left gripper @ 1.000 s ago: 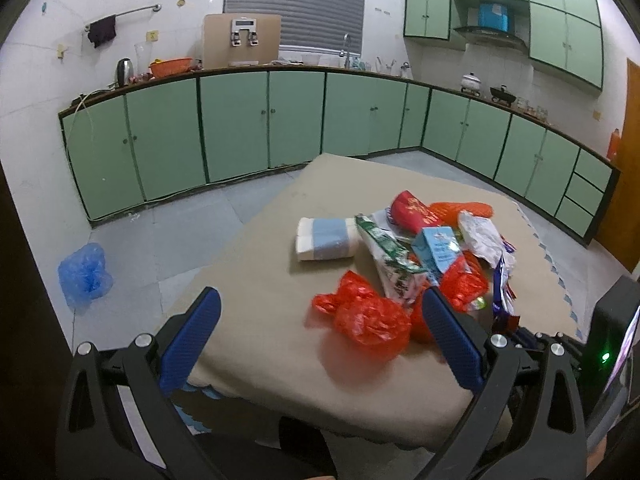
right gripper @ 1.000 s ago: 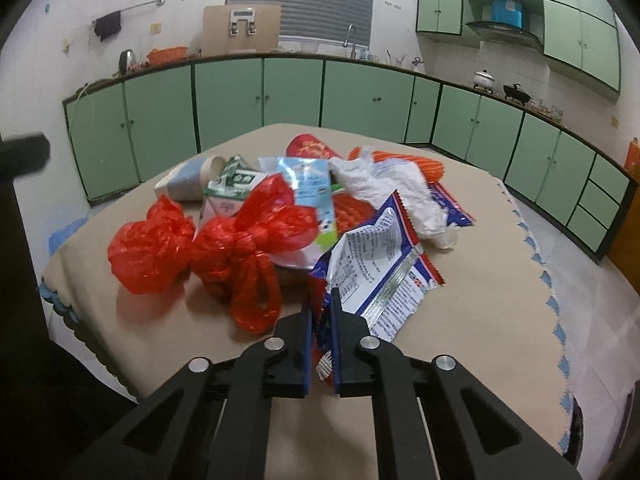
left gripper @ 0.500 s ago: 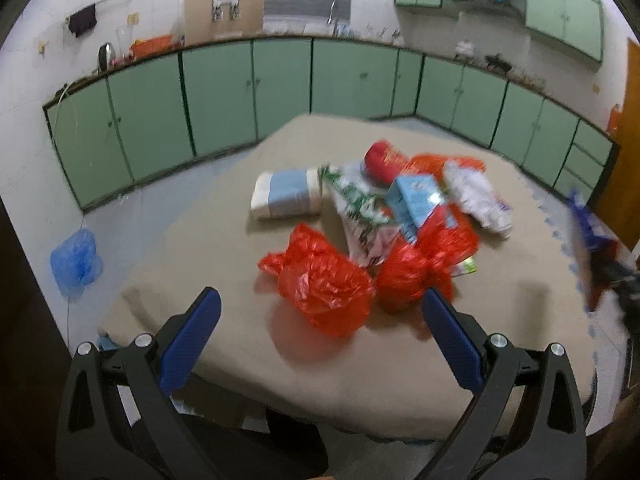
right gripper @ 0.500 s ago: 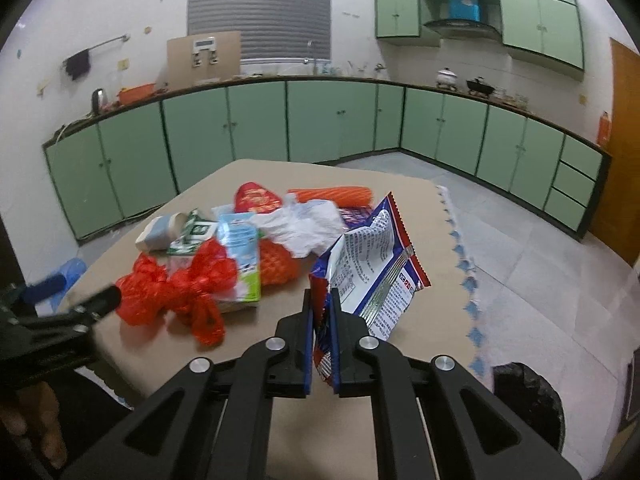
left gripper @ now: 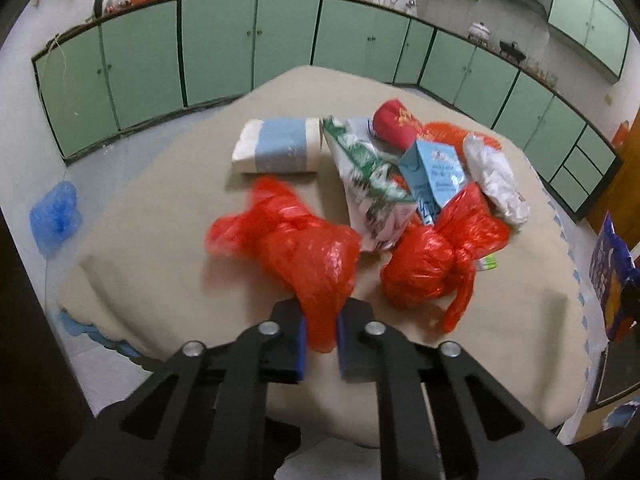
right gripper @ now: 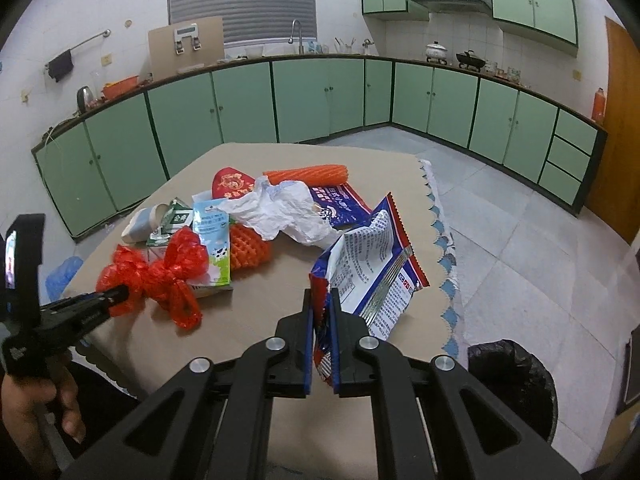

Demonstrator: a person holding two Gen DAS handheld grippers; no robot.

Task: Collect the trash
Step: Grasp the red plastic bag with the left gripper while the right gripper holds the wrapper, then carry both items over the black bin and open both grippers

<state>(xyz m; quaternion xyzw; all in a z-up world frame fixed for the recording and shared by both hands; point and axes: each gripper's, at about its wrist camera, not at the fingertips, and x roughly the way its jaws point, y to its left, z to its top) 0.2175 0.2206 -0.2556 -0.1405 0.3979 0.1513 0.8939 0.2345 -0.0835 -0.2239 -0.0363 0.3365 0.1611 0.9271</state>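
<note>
Here the crumpled red plastic bag (left gripper: pixel 296 248) lies at the near left of the litter heap on the tan cloth-covered surface (left gripper: pixel 160 208); the left gripper (left gripper: pixel 321 338) is closing its fingers on the bag's near tail. The right gripper (right gripper: pixel 321 346) stays clenched on a red-and-blue printed snack wrapper (right gripper: pixel 368 268), above the black-lined bin (right gripper: pixel 516 376) at near right. Likely next: drop the wrapper in, then lift the bag.

Red plastic bag (left gripper: pixel 304 240); pale-blue, white-edged tissue pack (left gripper: pixel 278 151) at its 12 o'clock; beige tablecloth (left gripper: pixel 160 216); green cabinets (left gripper: pixel 216 48).
</note>
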